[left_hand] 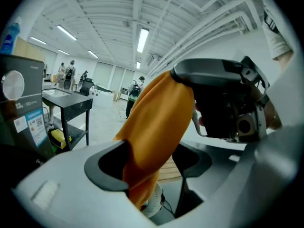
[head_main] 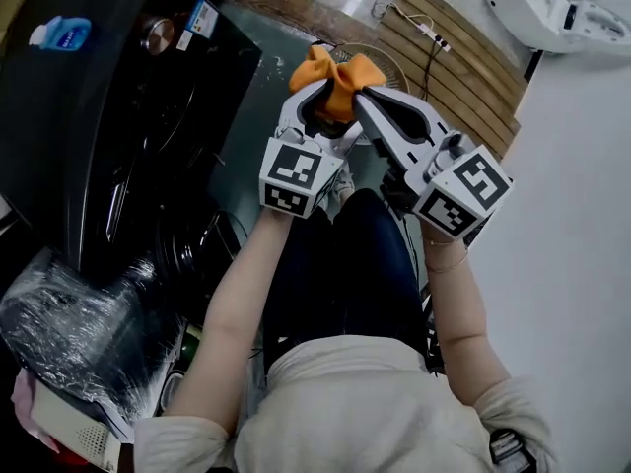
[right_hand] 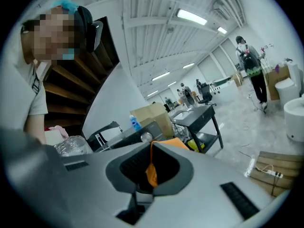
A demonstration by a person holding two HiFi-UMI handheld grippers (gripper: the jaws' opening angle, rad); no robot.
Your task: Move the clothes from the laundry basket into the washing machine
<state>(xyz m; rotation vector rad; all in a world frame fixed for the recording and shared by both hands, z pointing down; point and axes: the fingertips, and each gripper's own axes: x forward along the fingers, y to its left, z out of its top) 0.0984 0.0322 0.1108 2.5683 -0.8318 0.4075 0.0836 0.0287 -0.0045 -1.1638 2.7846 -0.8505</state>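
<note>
**Orange cloth held up between two grippers**

Head view: the orange cloth (head_main: pixel 335 75) is bunched in the air in front of the person, above the dark trousers (head_main: pixel 345 264) and to the right of the black washing machine (head_main: pixel 118 136), clear of its top. A blue bottle (head_main: pixel 59 33) lies on the machine. The right gripper (head_main: pixel 367 97) has its jaws closed together on a fold of the cloth. The left gripper (head_main: pixel 320 114) has its jaws wide apart. The cloth hangs down between them against one jaw, with a gap visible beside the other. A slatted wooden board (head_main: pixel 444 57) lies on the floor beyond.
</note>
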